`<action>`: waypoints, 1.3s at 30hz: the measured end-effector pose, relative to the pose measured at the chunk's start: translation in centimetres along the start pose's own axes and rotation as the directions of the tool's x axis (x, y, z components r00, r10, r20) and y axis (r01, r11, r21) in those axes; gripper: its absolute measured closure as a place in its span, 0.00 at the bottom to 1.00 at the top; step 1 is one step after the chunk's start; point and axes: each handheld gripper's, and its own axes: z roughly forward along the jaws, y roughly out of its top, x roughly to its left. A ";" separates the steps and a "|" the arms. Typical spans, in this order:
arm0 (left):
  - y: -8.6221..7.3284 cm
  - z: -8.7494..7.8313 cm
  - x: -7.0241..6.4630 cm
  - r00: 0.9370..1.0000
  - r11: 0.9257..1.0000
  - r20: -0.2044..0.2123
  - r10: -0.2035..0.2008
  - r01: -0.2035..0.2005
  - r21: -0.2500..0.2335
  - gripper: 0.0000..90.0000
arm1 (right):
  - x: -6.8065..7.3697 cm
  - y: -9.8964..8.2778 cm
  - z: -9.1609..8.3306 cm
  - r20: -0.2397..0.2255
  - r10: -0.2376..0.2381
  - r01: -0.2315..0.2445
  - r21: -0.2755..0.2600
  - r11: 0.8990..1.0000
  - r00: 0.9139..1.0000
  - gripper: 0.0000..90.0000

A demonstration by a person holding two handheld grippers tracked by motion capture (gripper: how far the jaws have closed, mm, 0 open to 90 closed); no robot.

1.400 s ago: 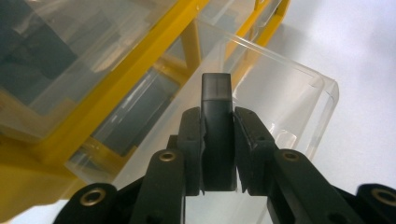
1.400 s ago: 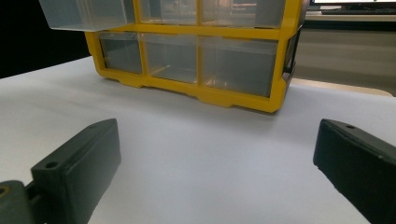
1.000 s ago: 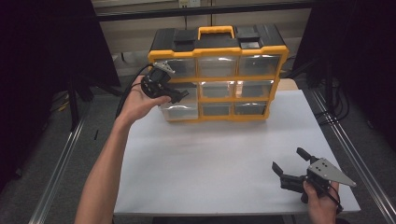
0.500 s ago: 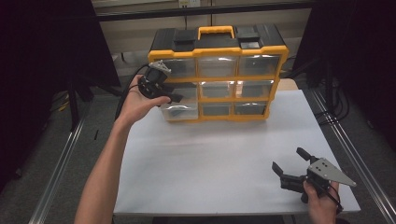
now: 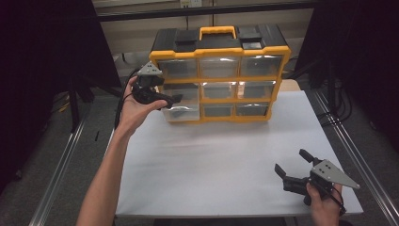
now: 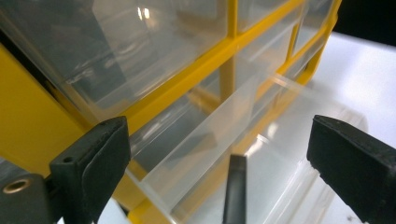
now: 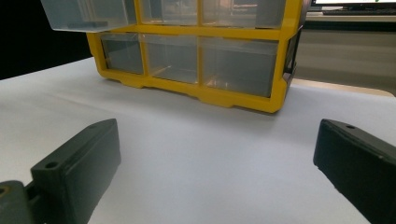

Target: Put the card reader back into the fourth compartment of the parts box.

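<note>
A yellow organiser (image 5: pixel 221 79) with clear drawers stands at the back of the white table. Its middle-left drawer (image 5: pixel 182 111) is pulled out, and a dark item (image 6: pixel 236 186) lies in it. My left gripper (image 5: pixel 173 100) hovers at that drawer's front. Its jaws have just been opening and now stand wide in the left gripper view (image 6: pixel 219 144), with the drawer's rim (image 6: pixel 210 135) between them and untouched. My right gripper (image 5: pixel 292 162) rests open at the table's near right corner. It faces the organiser (image 7: pixel 196 60) with nothing between its fingers (image 7: pixel 217 135).
The white table top (image 5: pixel 216 160) stretches between the organiser and the right gripper. Metal rails (image 5: pixel 61 165) run along both sides of the table. Dark curtains and cables stand behind and beside it.
The left gripper has drawn back slightly to the left from the pulled-out drawer's front. The drawer stays out. The right gripper has not moved.
</note>
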 end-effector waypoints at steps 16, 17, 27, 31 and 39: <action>-3.8 -1.3 -0.8 0.988 0.977 -0.133 -0.080 0.052 -0.205 0.05 | 0.0 0.1 0.3 0.000 -0.001 0.001 0.002 1.000 1.000 0.01; -4.1 -1.5 -0.8 0.987 0.975 -0.136 -0.087 0.056 -0.217 0.05 | 0.1 0.1 0.3 0.000 0.004 -0.004 0.001 1.000 1.000 0.01; -6.8 -2.8 -1.8 0.981 0.964 -0.154 -0.115 0.072 -0.256 0.03 | 0.2 0.2 0.3 -0.001 -0.005 0.005 -0.001 1.000 1.000 0.01; -7.5 -2.9 -2.8 0.978 0.965 -0.166 -0.130 0.086 -0.248 0.03 | 0.3 0.2 0.3 0.002 -0.006 0.006 0.001 1.000 1.000 0.01; -9.5 -3.1 -4.8 0.980 0.954 -0.122 -0.154 0.116 -0.275 0.02 | 0.2 0.2 0.2 0.000 -0.001 0.001 -0.001 1.000 1.000 0.01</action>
